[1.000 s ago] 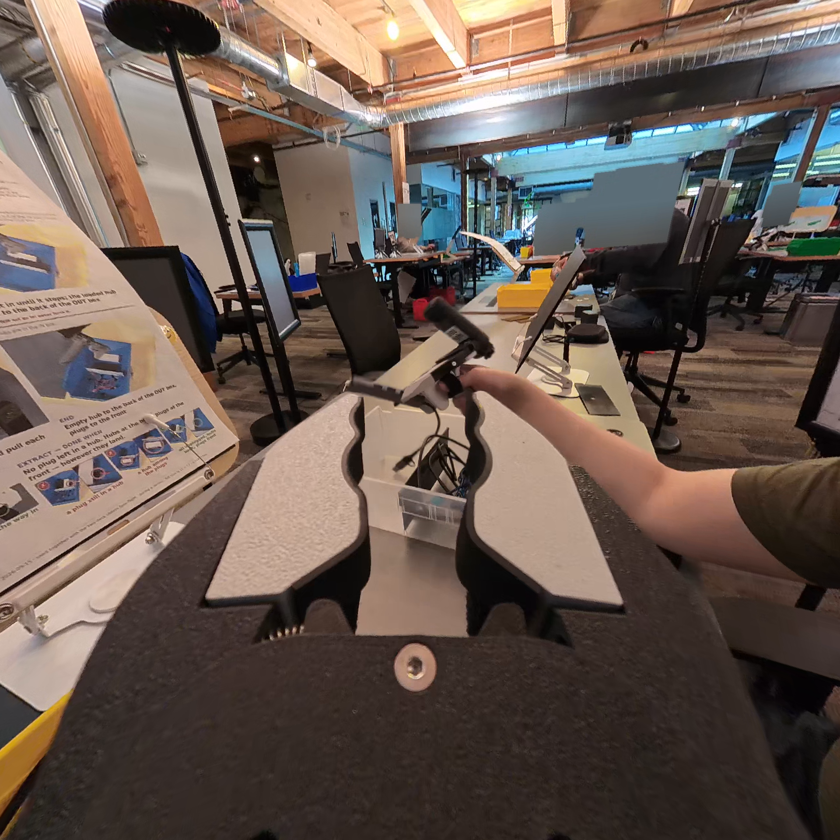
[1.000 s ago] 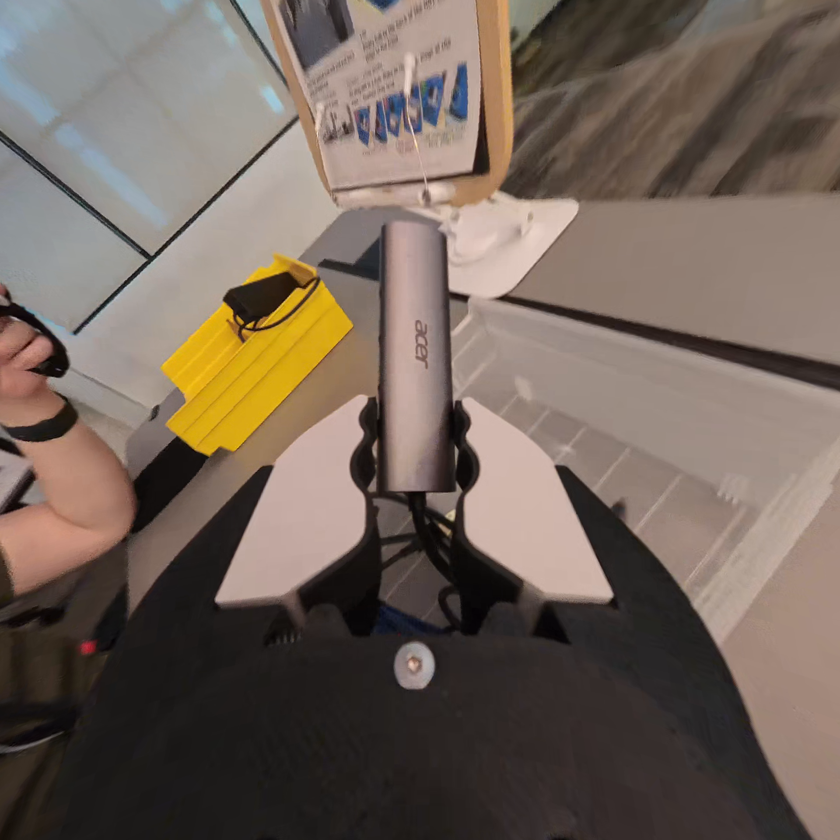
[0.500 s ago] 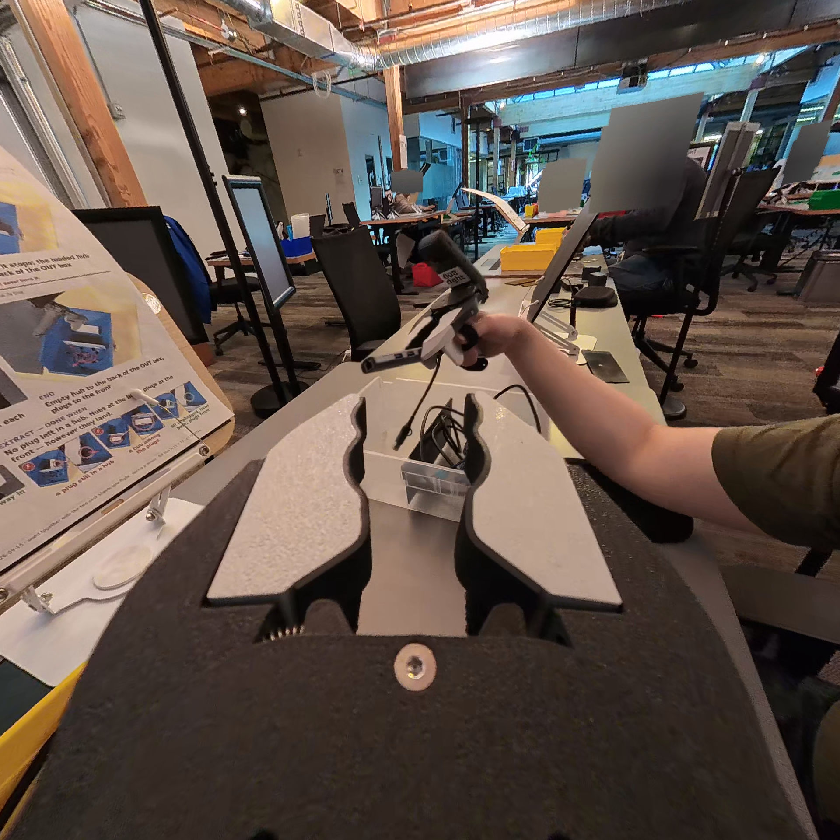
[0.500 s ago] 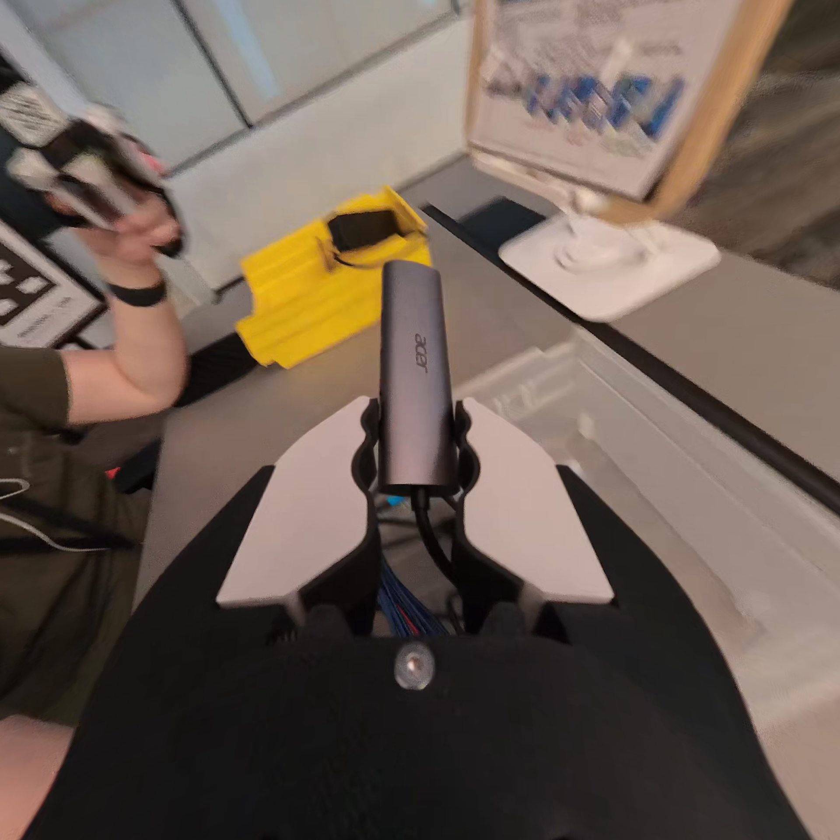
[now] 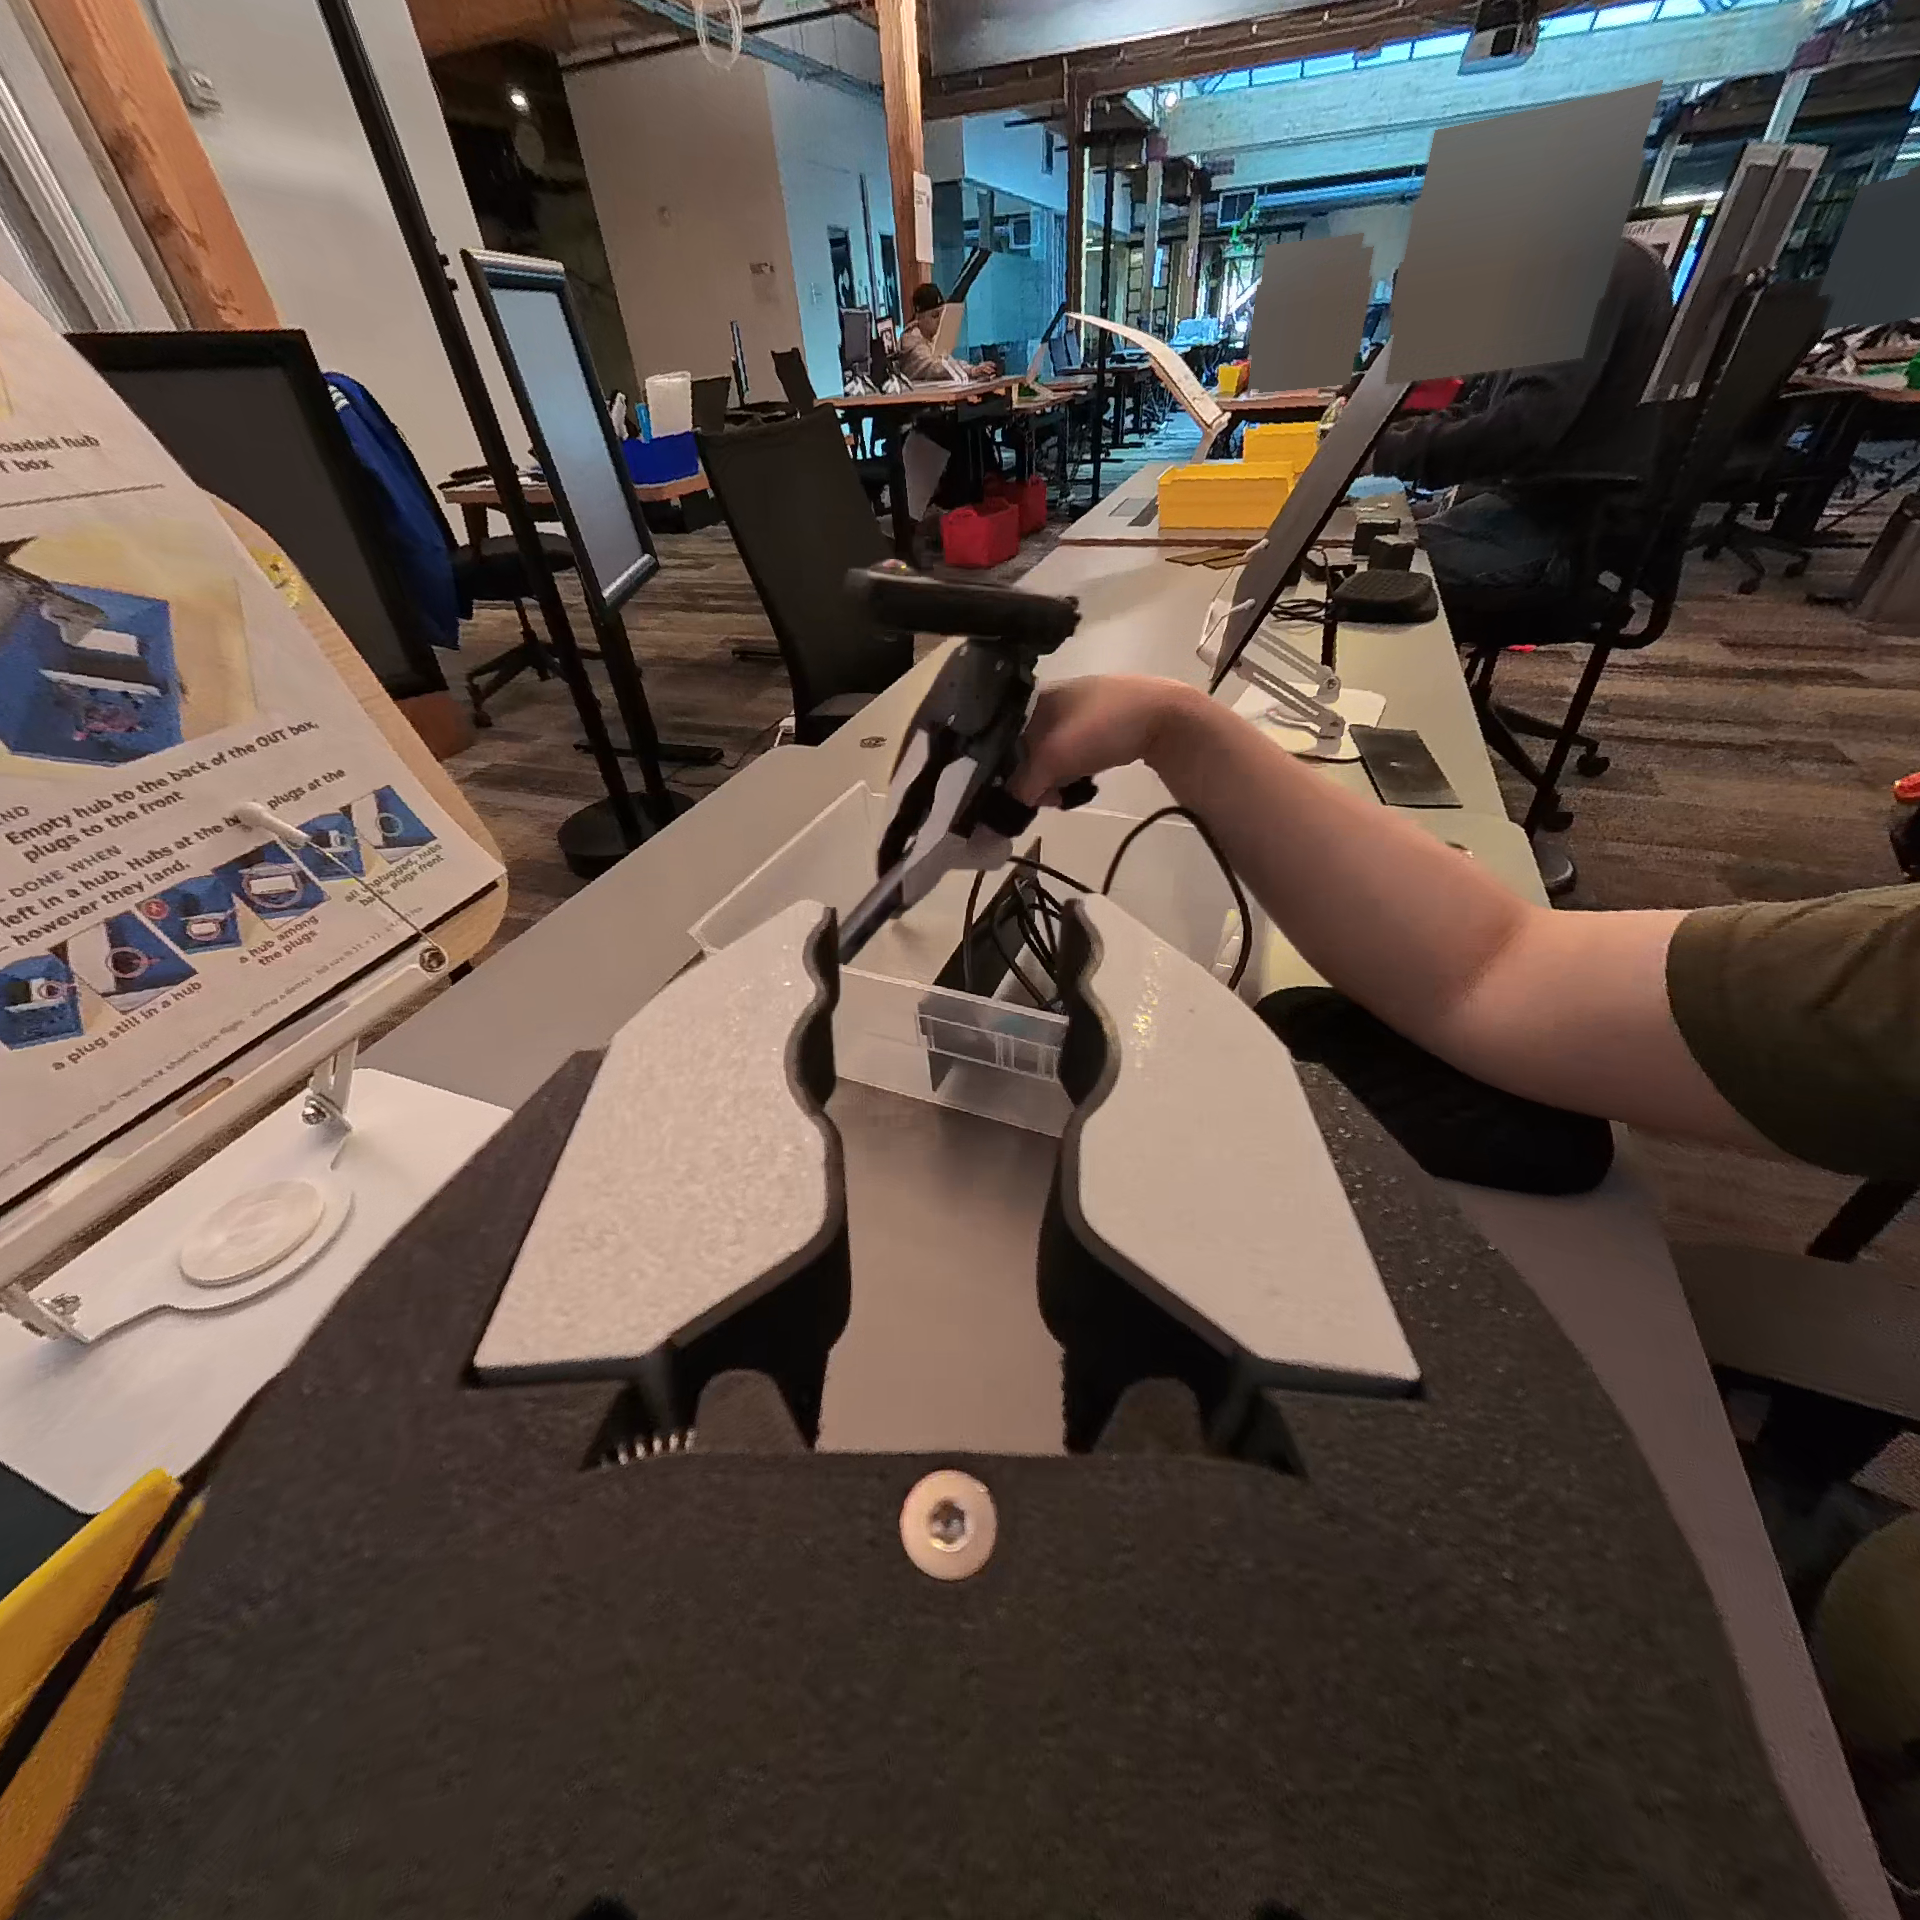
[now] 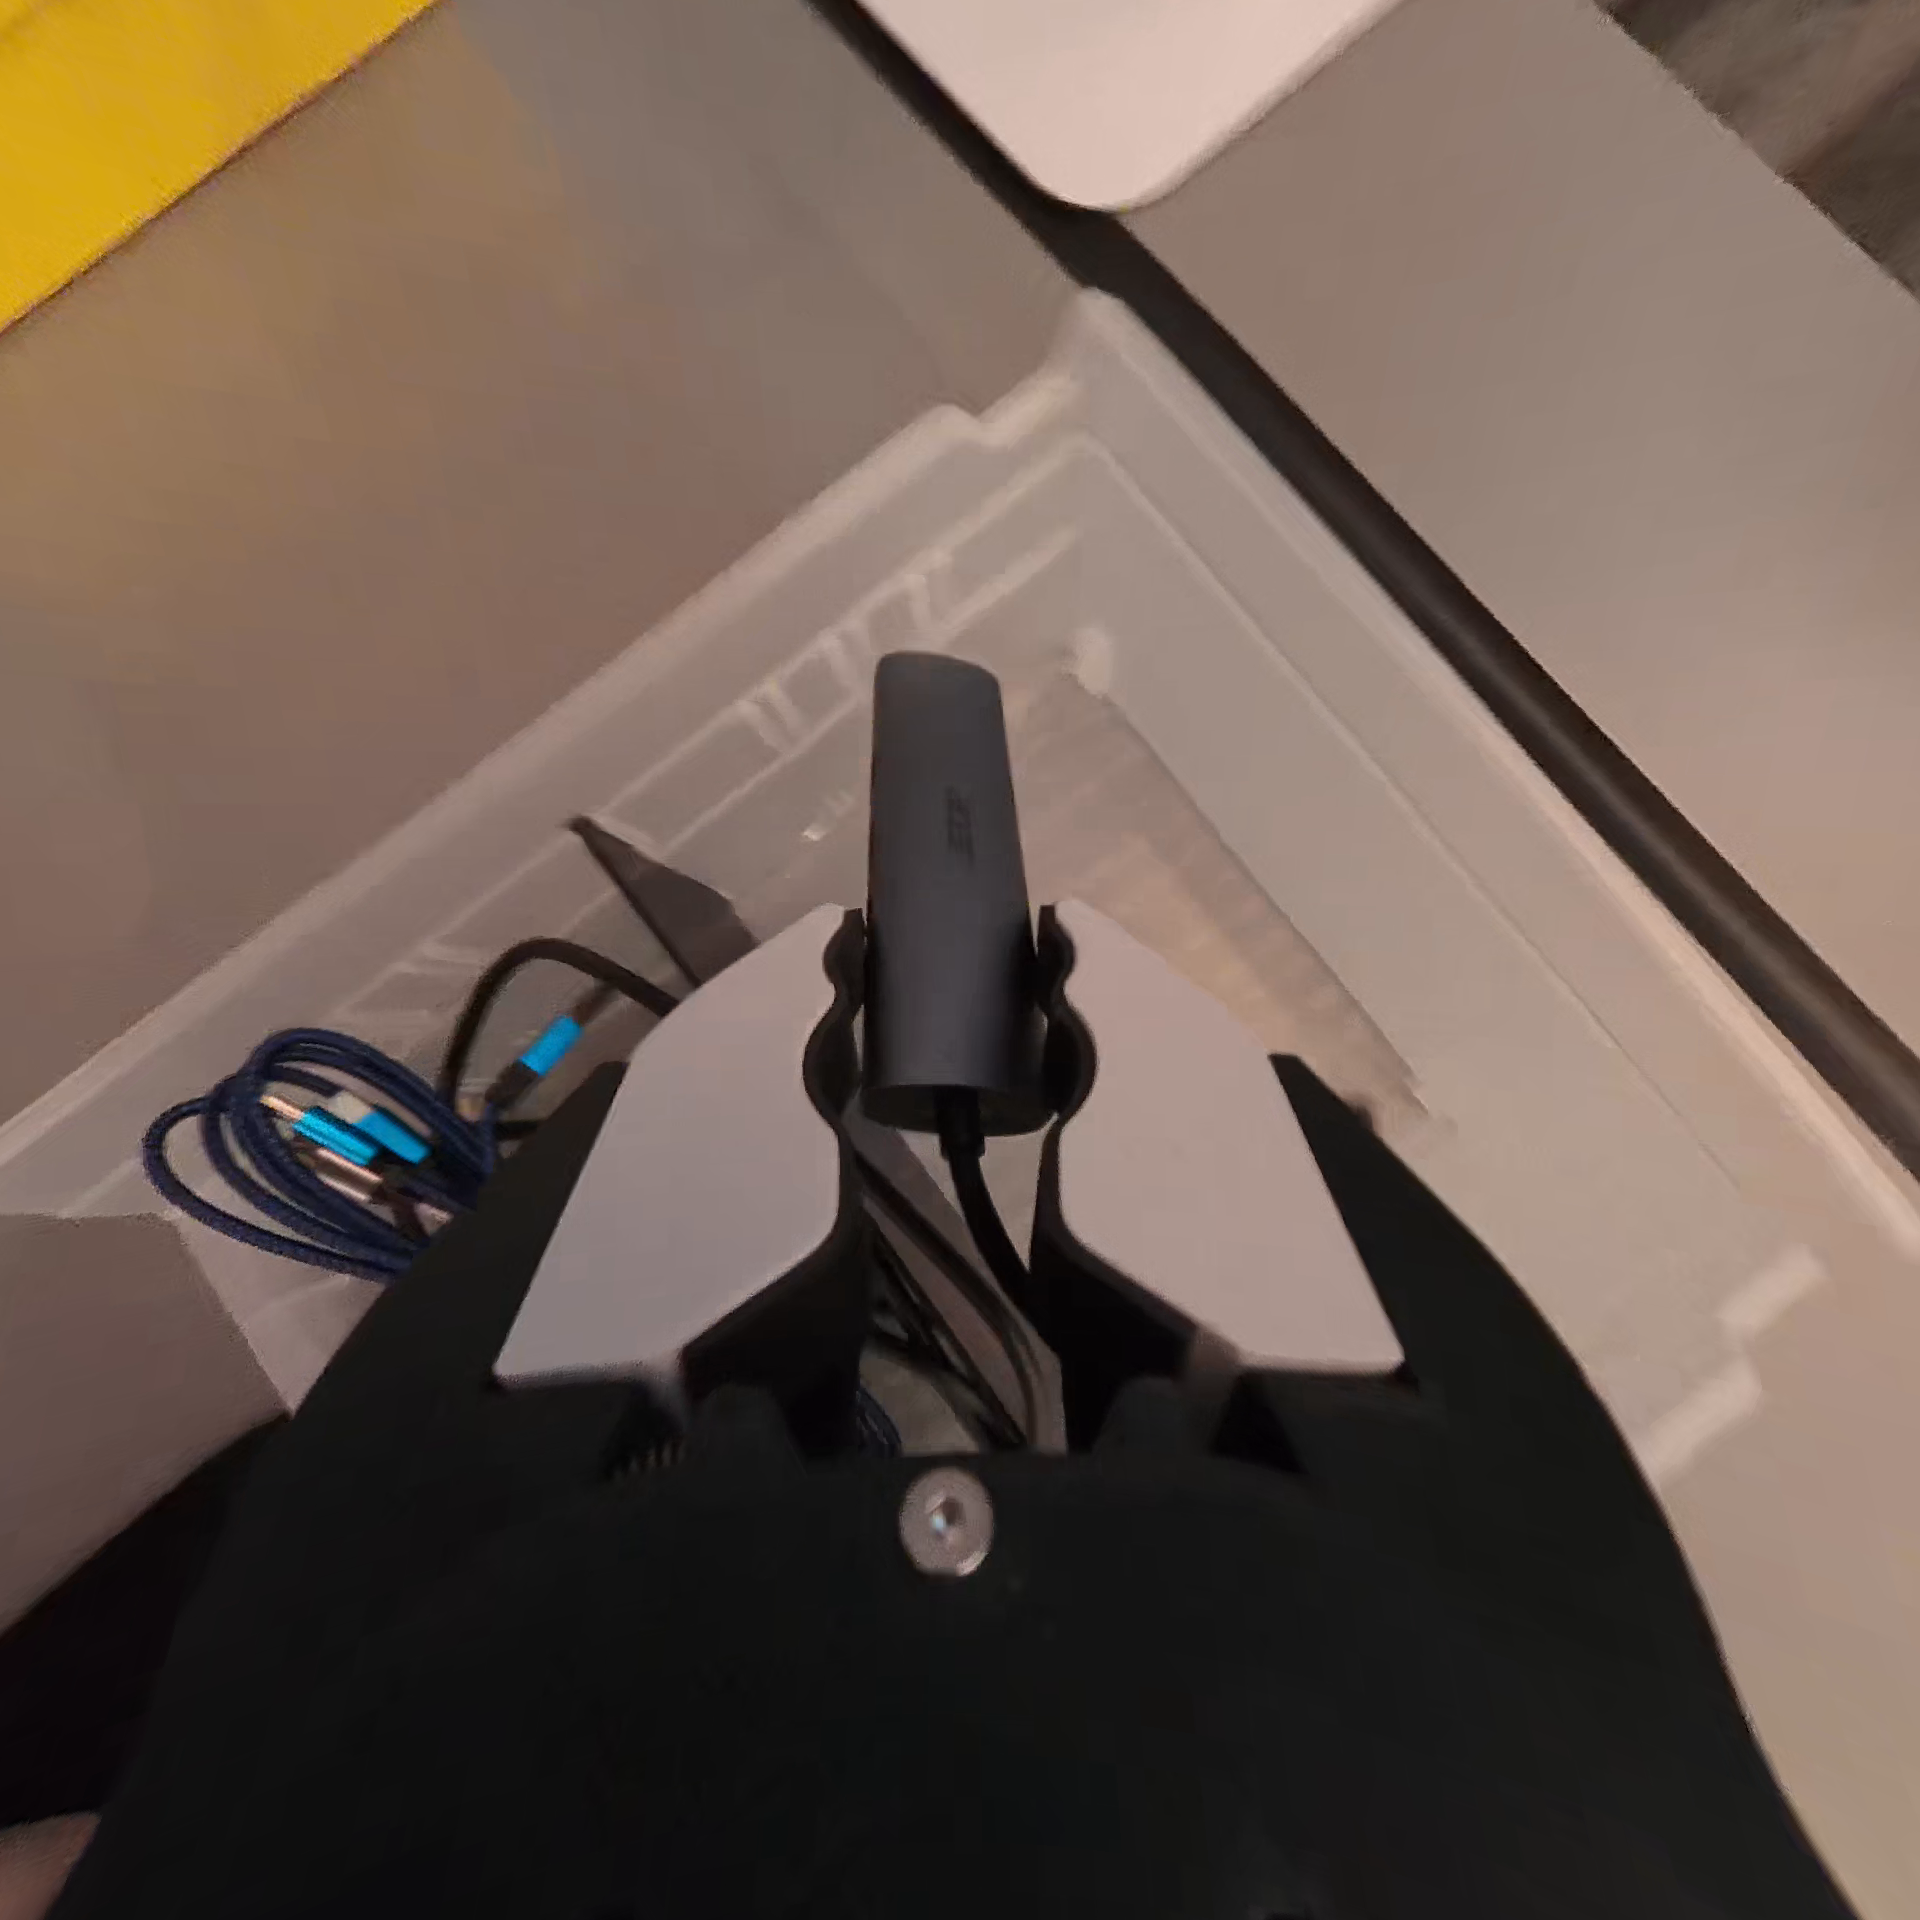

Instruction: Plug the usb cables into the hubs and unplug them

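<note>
Left wrist view: the left gripper (image 5: 940, 987) hangs above a grey table (image 5: 623, 935), its two pale fingers (image 5: 675, 1122) spread apart with nothing between them. Just past the fingertips stands a clear bin (image 5: 821, 862) holding black cables (image 5: 1029, 914). Above the bin a person's hand (image 5: 1101, 727) holds the right gripper (image 5: 935, 790), tilted down into the bin; from this side the thing in its grip shows only as a thin dark edge. To the left, an instruction sheet (image 5: 187, 790) leans on a white stand (image 5: 249, 1226). A yellow tray (image 5: 62, 1621) shows at the bottom left corner.

Right wrist view, somewhat blurred: the right gripper (image 6: 951, 987) is clamped on a dark grey hub (image 6: 945, 831), which sticks out forward past the fingertips. A black cord (image 6: 961, 1143) leaves the hub's near end and runs back between the fingers. The hub is held over the clear bin (image 6: 1299, 727), pointing towards its far corner. In the bin's left part lie coiled blue cables (image 6: 312, 1153) with bright blue plugs (image 6: 364, 1132). The grey table (image 6: 468, 364) surrounds the bin.
</note>
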`<state>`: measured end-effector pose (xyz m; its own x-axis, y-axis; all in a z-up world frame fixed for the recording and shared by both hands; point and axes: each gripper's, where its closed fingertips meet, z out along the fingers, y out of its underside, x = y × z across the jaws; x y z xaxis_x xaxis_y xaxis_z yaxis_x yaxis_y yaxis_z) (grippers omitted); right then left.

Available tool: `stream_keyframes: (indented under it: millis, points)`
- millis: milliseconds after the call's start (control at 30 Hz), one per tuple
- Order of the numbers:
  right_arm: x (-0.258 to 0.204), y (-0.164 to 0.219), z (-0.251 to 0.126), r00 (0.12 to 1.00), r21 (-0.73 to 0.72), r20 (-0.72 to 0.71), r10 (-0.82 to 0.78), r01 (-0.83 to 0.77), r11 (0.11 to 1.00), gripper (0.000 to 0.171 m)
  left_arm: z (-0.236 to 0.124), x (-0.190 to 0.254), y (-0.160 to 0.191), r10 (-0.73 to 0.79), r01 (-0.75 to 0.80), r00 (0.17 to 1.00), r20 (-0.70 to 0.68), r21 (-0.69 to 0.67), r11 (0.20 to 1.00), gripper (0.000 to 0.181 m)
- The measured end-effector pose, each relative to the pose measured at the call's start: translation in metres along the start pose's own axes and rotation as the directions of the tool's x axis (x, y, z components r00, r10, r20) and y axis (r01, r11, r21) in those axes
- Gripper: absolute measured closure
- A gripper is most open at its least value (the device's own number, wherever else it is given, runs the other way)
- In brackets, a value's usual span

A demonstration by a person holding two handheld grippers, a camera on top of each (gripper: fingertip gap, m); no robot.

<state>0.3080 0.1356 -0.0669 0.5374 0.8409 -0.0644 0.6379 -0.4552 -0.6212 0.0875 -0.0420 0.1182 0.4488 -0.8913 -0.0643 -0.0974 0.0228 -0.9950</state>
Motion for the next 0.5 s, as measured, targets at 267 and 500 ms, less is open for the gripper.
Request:
stream_keyframes:
  millis: [267, 500]
  points:
    - [0.022, -0.005, 0.005, 0.996, 0.079, -0.044, 0.073, -0.069, 0.994, 0.139, 0.002, 0.009, -0.001, 0.022, -0.022, 1.000, -0.021, -0.006, 1.000, 0.141]
    - [0.030, 0.020, 0.014, 0.992, -0.077, -0.085, 0.097, -0.103, 0.992, 0.164, 0.001, 0.008, -0.002, 0.020, -0.020, 1.000, -0.016, -0.004, 1.000, 0.141]
